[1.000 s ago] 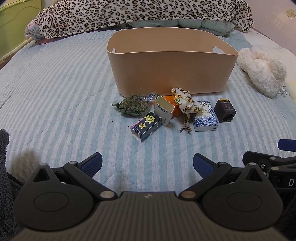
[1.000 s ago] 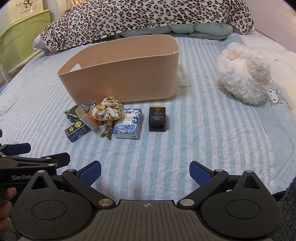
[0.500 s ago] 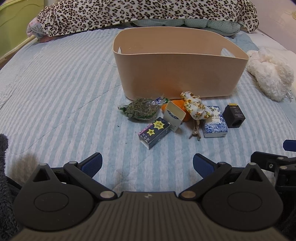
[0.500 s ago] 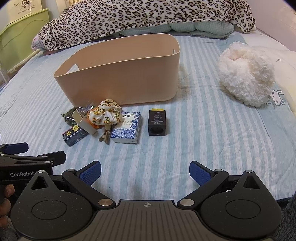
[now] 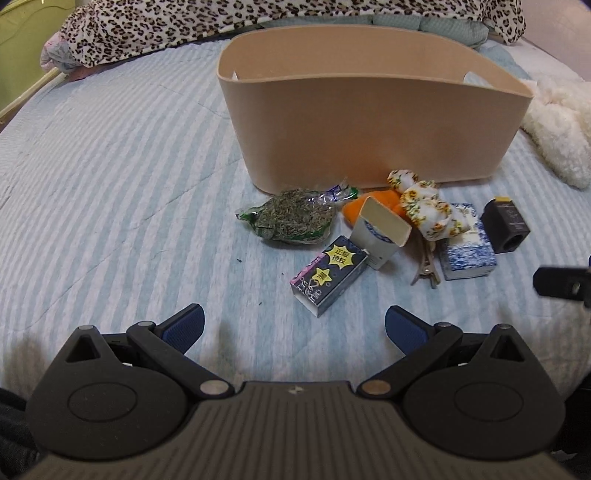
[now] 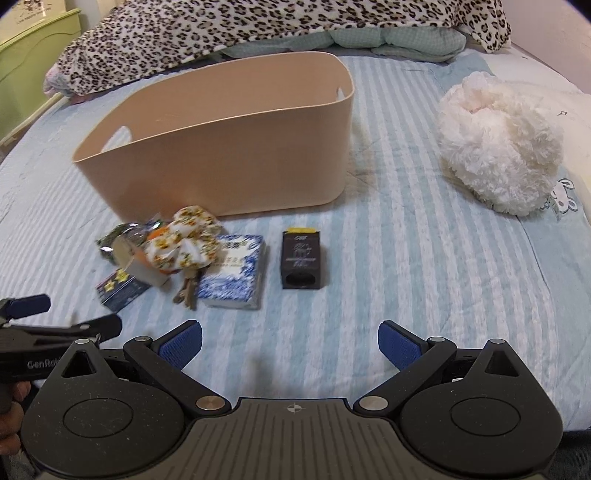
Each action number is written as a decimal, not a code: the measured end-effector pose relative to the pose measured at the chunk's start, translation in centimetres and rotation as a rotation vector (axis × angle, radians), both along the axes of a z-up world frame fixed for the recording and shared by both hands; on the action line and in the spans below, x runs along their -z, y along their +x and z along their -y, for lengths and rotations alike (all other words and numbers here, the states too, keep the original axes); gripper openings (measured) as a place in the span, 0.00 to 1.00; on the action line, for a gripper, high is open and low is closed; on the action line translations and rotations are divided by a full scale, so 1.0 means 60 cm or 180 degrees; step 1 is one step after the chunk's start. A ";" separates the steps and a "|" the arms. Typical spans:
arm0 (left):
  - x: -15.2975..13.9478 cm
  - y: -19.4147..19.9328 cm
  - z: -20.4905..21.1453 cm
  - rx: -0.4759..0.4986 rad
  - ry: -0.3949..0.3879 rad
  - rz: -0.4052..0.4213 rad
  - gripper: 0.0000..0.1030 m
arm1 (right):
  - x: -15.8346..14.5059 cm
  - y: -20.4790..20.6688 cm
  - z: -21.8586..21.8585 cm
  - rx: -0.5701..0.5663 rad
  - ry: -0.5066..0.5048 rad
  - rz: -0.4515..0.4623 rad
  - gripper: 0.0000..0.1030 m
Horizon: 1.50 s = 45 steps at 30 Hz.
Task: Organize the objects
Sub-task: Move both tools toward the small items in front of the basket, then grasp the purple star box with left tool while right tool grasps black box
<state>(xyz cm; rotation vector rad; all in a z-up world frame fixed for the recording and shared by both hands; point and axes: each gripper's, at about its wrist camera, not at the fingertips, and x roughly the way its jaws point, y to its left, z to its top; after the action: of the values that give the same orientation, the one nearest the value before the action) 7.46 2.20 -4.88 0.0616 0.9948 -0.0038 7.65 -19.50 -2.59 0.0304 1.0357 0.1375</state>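
Note:
A beige bin (image 5: 369,122) (image 6: 229,158) stands on the striped bed. In front of it lies a cluster: a green herb packet (image 5: 291,218), a dark star-printed box (image 5: 328,275) (image 6: 120,290), a white open carton (image 5: 380,236), an orange item (image 5: 351,208), a floral scrunchie (image 5: 424,206) (image 6: 184,240), keys (image 5: 426,267) (image 6: 186,291), a blue-white tissue pack (image 5: 465,243) (image 6: 234,275) and a black box (image 5: 506,227) (image 6: 301,258). My left gripper (image 5: 293,326) is open and empty, just short of the star box. My right gripper (image 6: 290,341) is open and empty, near the black box.
A white fluffy plush (image 6: 498,147) (image 5: 561,136) lies right of the bin. A leopard-print blanket (image 6: 258,26) covers the bed's far end. A green cabinet (image 6: 26,66) stands at the left. The left gripper shows in the right wrist view (image 6: 62,321).
Both grippers have moved forward toward the cluster, so the objects and bin look larger and nearer. Both stay open and nothing has been picked up.

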 end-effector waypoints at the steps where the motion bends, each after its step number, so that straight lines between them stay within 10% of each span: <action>1: 0.005 0.005 -0.002 -0.0003 -0.0012 -0.0003 1.00 | 0.002 0.007 0.001 0.0017 -0.0006 -0.0007 1.00; 22: 0.045 0.050 0.005 0.0334 -0.0166 0.0169 0.81 | 0.066 0.080 -0.012 0.0044 -0.0074 0.0143 0.82; 27: 0.045 0.051 0.017 0.0459 -0.0147 0.0233 0.67 | 0.067 0.080 -0.014 0.0014 -0.0083 0.0278 0.73; 35: 0.043 0.044 0.022 0.0591 -0.0190 0.0271 0.43 | 0.067 0.082 -0.009 0.0014 0.0133 0.0293 0.30; 45: 0.042 0.030 0.023 0.0612 -0.0138 0.0260 0.24 | 0.065 0.066 -0.012 -0.0087 0.0156 0.0283 0.28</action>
<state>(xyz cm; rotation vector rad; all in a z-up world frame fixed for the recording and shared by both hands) 9.25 0.84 -7.37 0.1166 0.9038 -0.1973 11.61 -18.77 -6.49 0.0543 0.9441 0.1876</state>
